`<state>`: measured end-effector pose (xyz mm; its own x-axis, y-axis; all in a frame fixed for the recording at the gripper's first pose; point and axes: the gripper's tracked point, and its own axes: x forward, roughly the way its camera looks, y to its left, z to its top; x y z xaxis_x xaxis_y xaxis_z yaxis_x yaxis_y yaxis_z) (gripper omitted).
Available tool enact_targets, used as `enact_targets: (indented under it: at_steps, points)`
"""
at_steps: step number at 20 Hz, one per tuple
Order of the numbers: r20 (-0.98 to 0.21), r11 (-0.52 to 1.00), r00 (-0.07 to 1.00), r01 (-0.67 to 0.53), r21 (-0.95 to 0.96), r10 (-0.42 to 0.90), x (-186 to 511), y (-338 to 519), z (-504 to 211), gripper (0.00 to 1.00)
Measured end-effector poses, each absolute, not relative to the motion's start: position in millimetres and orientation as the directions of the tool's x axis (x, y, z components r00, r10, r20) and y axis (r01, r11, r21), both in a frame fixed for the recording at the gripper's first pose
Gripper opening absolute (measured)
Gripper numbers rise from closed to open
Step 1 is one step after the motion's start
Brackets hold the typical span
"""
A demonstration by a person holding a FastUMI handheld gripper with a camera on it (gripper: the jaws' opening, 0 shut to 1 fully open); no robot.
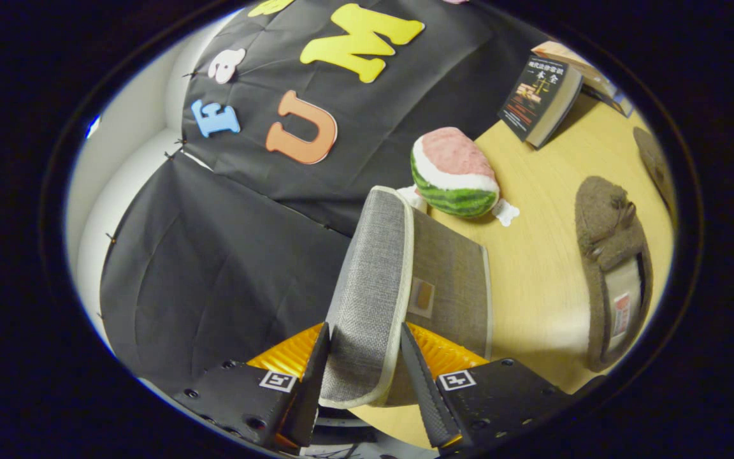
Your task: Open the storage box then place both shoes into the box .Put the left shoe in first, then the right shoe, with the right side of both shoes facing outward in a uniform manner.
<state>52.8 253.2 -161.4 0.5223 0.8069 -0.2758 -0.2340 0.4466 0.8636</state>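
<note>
I had the gripper (362,376) pinching the grey woven fabric lid (373,299) of the storage box, both black fingers (313,376) pressed against its cream-trimmed edge, the flap standing up between them. Beyond it on the pale wooden table (532,280) lay a brown fuzzy slipper (609,268), well apart from the fingers, near a watermelon-slice plush toy (455,172) and a dark-covered book (538,99).

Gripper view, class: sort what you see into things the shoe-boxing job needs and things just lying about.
Job:
gripper, closed on the storage box lid
brown shoe
second shoe, partly seen

Lying about:
watermelon plush
book
wooden table
</note>
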Motion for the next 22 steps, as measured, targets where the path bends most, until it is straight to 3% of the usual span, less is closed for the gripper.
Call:
enact_targets:
  at_steps: [4, 6, 9, 11, 20, 22]
  points:
    - [-0.253, 0.483, 0.545, -0.334, 0.810, 0.800, 57.0, 252.4, -122.6, 0.63]
    - [-0.252, 0.511, 0.555, -0.380, 0.771, 0.793, 55.7, 249.0, -105.2, 0.43]
    - [-0.262, 0.543, 0.566, -0.409, 0.733, 0.781, 65.1, 259.3, -87.5, 0.43]
    - [-0.270, 0.582, 0.589, -0.438, 0.685, 0.762, 65.1, 265.0, -81.6, 0.12]
    - [-0.179, 0.494, 0.469, -0.734, 0.466, 0.865, 37.9, 395.5, 17.7, 0.12]
    - [-0.183, 0.508, 0.477, -0.759, 0.407, 0.860, 35.8, 421.7, 23.6, 0.20]
